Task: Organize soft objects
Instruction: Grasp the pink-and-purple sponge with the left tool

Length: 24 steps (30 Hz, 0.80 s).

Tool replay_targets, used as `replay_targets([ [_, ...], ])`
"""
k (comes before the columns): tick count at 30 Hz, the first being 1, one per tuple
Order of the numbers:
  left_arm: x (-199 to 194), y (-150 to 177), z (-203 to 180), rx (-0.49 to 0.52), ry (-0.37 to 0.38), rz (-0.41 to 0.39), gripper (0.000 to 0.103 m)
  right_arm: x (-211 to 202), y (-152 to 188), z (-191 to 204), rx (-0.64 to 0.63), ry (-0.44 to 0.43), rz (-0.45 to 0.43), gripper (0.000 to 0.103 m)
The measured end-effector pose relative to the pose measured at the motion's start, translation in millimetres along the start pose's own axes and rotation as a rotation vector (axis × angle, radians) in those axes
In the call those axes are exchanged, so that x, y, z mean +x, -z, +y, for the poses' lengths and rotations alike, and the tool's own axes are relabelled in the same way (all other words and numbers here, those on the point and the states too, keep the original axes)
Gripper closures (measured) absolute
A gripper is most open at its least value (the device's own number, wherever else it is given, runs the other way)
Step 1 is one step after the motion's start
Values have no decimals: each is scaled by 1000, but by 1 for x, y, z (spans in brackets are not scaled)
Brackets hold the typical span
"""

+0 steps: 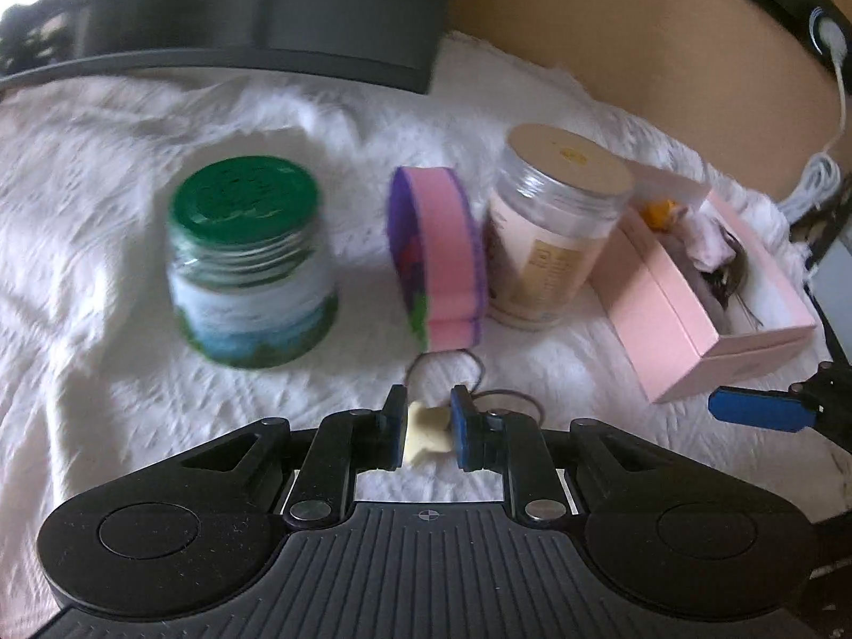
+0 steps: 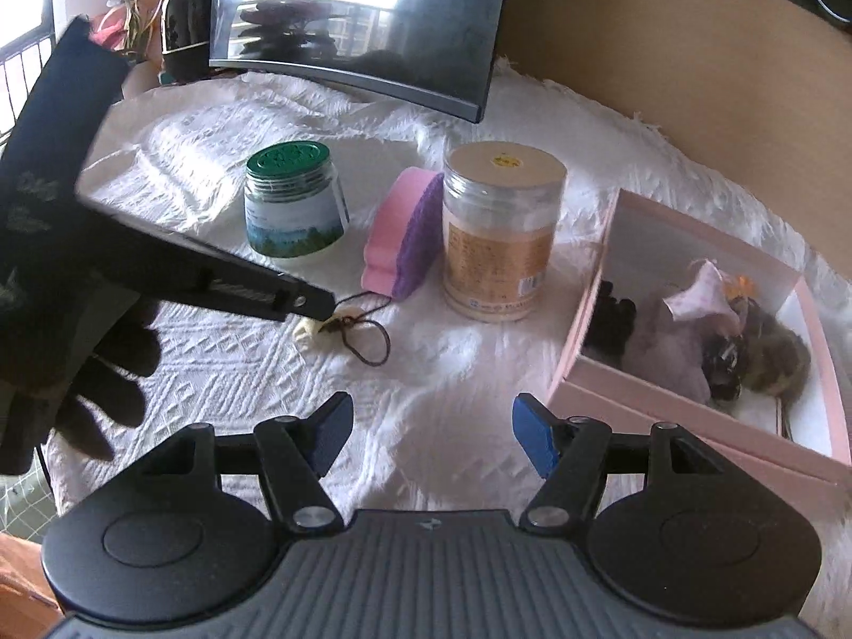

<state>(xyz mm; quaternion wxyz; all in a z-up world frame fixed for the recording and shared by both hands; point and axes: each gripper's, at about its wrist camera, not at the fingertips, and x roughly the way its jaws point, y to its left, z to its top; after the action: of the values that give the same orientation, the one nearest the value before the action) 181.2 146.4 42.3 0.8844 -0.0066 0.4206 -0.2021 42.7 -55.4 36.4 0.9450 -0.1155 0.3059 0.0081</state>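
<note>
Right, the cream charm (image 1: 424, 434) on a brown cord (image 2: 373, 338) sits clamped in the left gripper (image 1: 426, 432) jaws, low over the white cloth (image 2: 223, 373) on the counter, probably headed for the pink box (image 2: 692, 410) with the other soft bits. Right gripper (image 2: 432, 439) jaws are apart, holding nothing. Pink sponge (image 2: 391, 234) leans on the clear jar (image 2: 500, 245); green-lid jar (image 2: 290, 202) is beside it. Labels aren't legible.
</note>
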Motion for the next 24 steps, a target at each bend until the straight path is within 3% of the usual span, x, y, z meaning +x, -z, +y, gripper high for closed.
replay_targets([
  [9, 6, -15, -9, 16, -4, -14, 84, -2, 8, -14, 37, 14, 25, 36],
  [15, 0, -29, -3, -44, -23, -115, 84, -4, 8, -18, 42, 9, 26, 36],
  [24, 22, -46, -3, -60, -32, -107, 84, -2, 9, -22, 54, 3, 36, 36],
])
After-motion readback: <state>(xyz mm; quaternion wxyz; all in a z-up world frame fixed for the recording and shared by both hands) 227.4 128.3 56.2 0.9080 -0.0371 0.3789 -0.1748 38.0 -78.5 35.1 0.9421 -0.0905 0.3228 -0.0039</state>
